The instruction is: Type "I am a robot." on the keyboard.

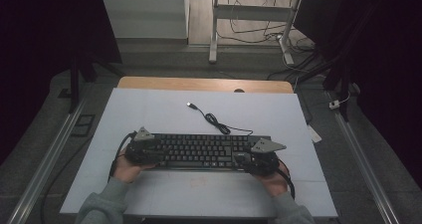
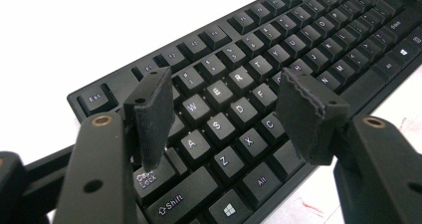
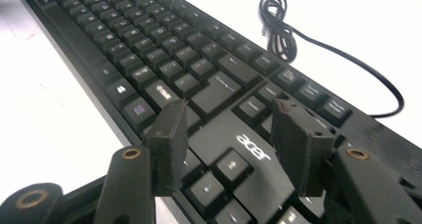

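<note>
From the high view I see a black keyboard (image 1: 206,151) lying flat on the white tabletop (image 1: 164,117), near the person's edge and about in the middle from side to side. Its cable (image 1: 219,123) runs away from the far edge in a small coil and ends in a USB plug (image 1: 190,105) that lies on the tabletop. The left gripper (image 1: 149,151) sits over the left end of the keyboard and the right gripper (image 1: 251,159) over the right end, each held by one hand (image 1: 128,170). I cannot tell from here if they touch the keyboard.

In the left gripper view the left gripper (image 2: 234,119) has its jaws spread apart, with nothing between them. They stand above the letter keys at the left end; I see the A, S, Z and X keys in the gap, and Caps Lock and Shift below the left pad.

In the right gripper view the right gripper (image 3: 229,144) also has its jaws released and wide, with nothing between them. They hang over the block with the "acer" logo (image 3: 253,147) and the arrow keys, and the coiled cable (image 3: 278,27) lies beyond the keyboard.
</note>
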A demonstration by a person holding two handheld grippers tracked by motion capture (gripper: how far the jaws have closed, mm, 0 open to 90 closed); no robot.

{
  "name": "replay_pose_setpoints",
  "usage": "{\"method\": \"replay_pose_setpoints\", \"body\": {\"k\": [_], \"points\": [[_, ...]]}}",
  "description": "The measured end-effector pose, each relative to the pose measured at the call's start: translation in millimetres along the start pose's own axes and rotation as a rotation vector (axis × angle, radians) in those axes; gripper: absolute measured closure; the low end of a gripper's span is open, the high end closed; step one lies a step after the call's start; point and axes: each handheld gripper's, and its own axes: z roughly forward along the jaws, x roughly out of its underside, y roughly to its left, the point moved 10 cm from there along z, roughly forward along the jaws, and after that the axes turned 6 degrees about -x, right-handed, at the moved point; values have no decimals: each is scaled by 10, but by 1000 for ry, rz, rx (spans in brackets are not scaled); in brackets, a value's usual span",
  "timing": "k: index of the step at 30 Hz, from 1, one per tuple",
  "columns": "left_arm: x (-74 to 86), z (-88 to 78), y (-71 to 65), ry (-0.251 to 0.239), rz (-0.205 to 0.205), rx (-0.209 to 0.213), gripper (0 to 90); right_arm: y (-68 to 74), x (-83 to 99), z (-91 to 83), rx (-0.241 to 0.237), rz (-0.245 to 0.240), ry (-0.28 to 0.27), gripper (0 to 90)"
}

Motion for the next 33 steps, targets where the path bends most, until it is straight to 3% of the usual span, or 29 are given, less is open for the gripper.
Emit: {"method": "replay_pose_setpoints", "body": {"k": [8,19,25,33], "points": [[7,10,-6,4,3,1,396,92,-117,107,-29,-4,-12,540],[17,26,-16,10,8,0,393,272,-333,341,-129,-28,-8,886],[22,26,-18,12,8,-1,393,338,-419,514,-147,-32,12,897],[26,15,-7,10,4,0,392,373,-561,887,-147,-40,57,896]]}}
